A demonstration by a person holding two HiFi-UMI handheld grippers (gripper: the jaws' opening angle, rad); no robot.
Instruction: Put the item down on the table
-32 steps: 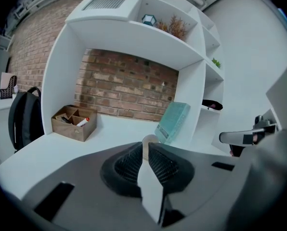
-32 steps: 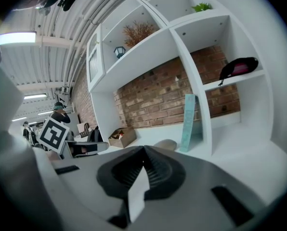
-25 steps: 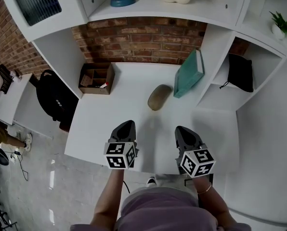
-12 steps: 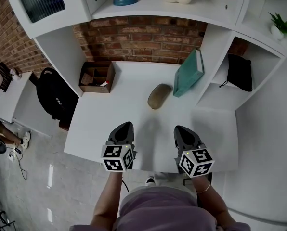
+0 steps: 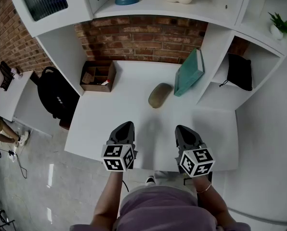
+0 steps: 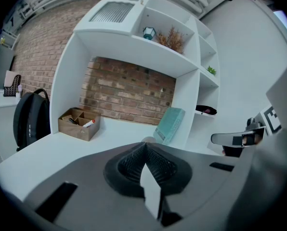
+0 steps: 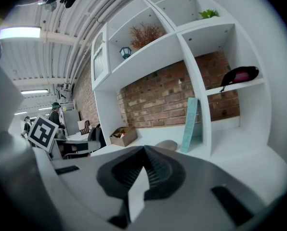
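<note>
A tan oval item (image 5: 159, 95) lies on the white table (image 5: 114, 114), near its middle and well ahead of both grippers. In the right gripper view the tan oval item (image 7: 168, 145) shows just above the jaws; in the left gripper view only its top (image 6: 146, 140) peeks over them. My left gripper (image 5: 124, 127) hovers over the table's front edge, shut, with nothing in it. My right gripper (image 5: 182, 129) hangs beside it, also shut and empty. In each gripper view the ribbed pads meet: left gripper (image 6: 144, 150), right gripper (image 7: 144, 154).
A teal book (image 5: 189, 72) leans against the white shelf divider at the back right. A brown cardboard box (image 5: 97, 77) with small things in it stands at the back left. A black bag (image 5: 240, 71) rests in the right cubby, a black backpack (image 5: 56, 99) beside the table's left.
Both grippers keep their places over the front edge, shut. Only the head view has shifted slightly.
</note>
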